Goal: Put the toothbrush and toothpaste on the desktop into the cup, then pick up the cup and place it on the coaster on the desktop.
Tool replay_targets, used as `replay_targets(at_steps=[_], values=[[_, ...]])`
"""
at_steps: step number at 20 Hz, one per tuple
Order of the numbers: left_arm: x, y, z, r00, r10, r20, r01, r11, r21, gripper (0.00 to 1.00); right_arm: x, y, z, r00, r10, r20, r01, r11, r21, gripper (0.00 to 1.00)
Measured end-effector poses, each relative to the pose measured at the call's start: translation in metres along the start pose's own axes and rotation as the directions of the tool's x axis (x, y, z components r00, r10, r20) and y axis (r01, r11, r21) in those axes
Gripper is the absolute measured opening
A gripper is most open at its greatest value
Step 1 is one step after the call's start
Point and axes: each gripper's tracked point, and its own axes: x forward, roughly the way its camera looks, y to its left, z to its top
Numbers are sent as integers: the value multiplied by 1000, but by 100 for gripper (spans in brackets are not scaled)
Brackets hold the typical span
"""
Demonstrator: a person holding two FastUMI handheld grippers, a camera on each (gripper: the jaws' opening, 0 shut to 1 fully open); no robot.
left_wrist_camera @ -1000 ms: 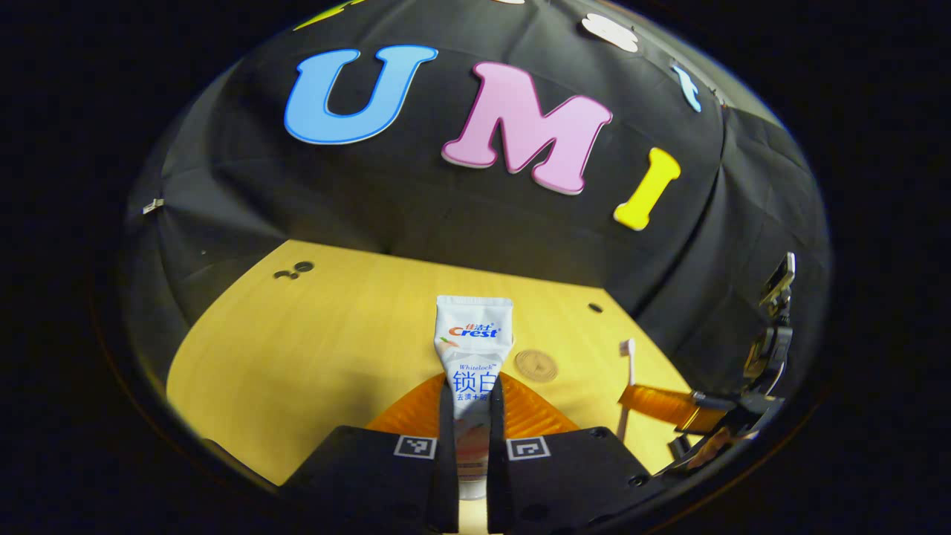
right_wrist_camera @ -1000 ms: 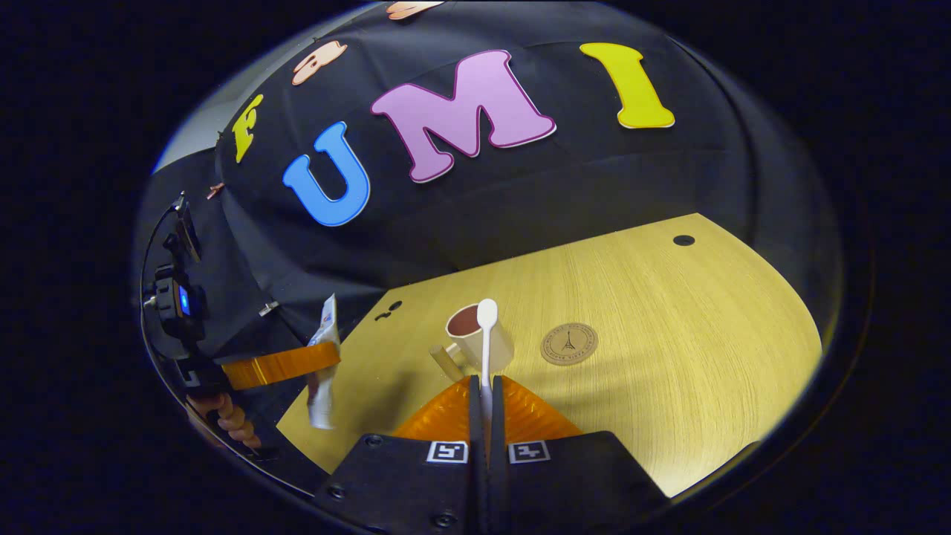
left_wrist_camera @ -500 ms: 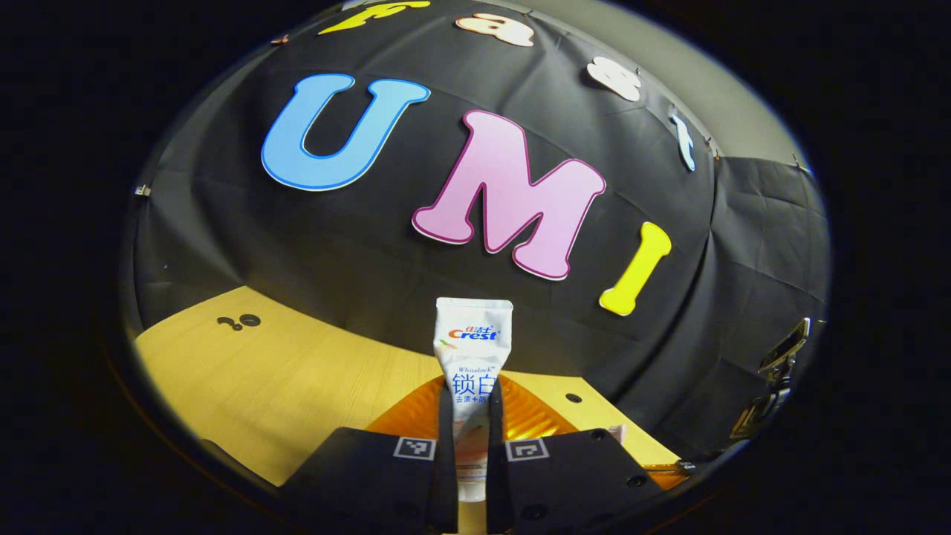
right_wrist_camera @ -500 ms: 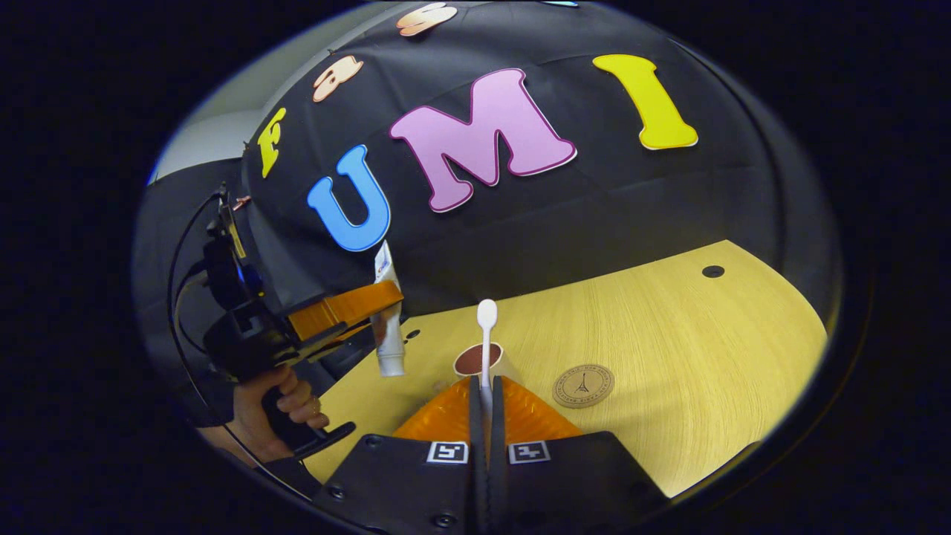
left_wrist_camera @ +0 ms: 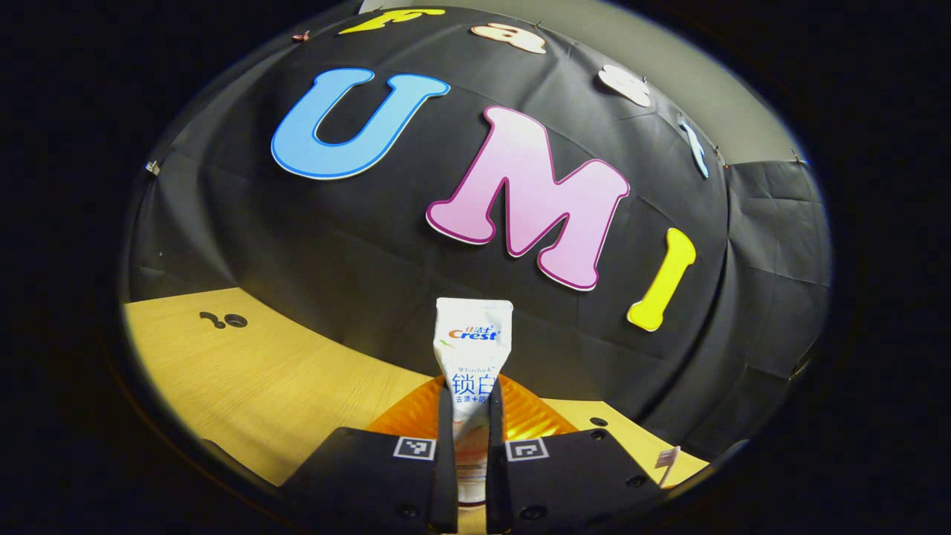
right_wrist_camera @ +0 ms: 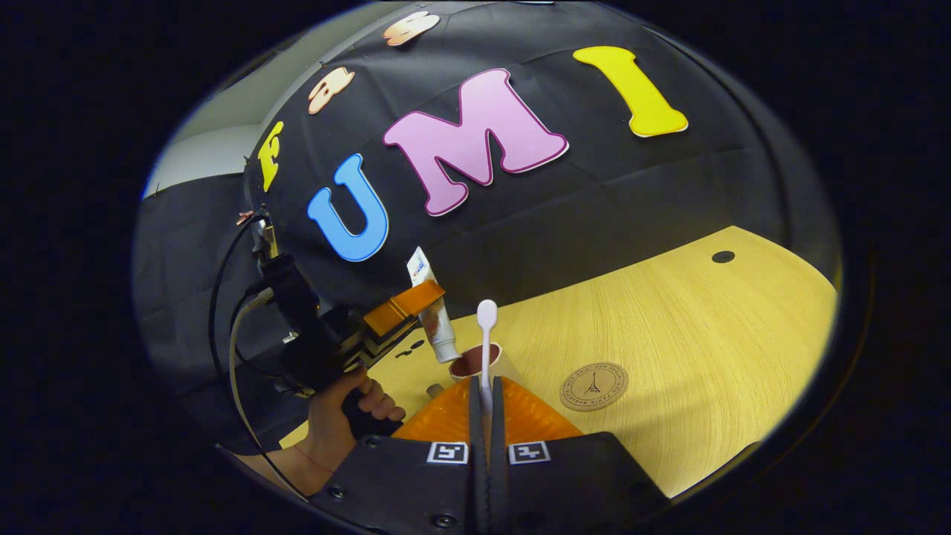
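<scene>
cup (right_wrist_camera: 479, 364) and coaster (right_wrist_camera: 594, 386) in right gripper view – toothpaste (left_wrist_camera: 472, 357) fronts left

in the right gripper view, coaster (right_wrist_camera: 594, 386) lies on the desktop (right_wrist_camera: 691, 349), right of the cup (right_wrist_camera: 479, 363).

toothpaste (right_wrist_camera: 431, 312): white tube, tilted, cap end down just above the cup's left rim, off the worktop | toothbrush (right_wrist_camera: 486, 338): white, upright, head up, in front of the cup | cup (right_wrist_camera: 483, 364): pale with dark brown inside, upright on worktop | coaster (right_wrist_camera: 594, 386): round, brown, flat, right of cup, apart
</scene>
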Motion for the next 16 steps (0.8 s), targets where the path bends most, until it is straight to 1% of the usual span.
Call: replay_targets(at_steps=[3,7,11,14,16], values=[[9,5,-12,1000,15,-3,-15,1000,18,20,4,-4,2,1000,-2,12,2,1000,3,5],[11,12,-34,998,41,-48,-40,999,28,19,7,-10,5,1000,-14,27,14,1000,6,5],[5,5,-51,996,2,-95,0,1000,28,23,9,-12,7,999,-21,37,21,1000,11,5],[-2,9,-59,994,10,-112,-6,999,42,25,10,-14,4,999,-30,35,30,999,15,5],[-7,10,-65,991,6,-136,-2,1000,31,26,10,-14,5,999,-34,41,33,999,23,5]])
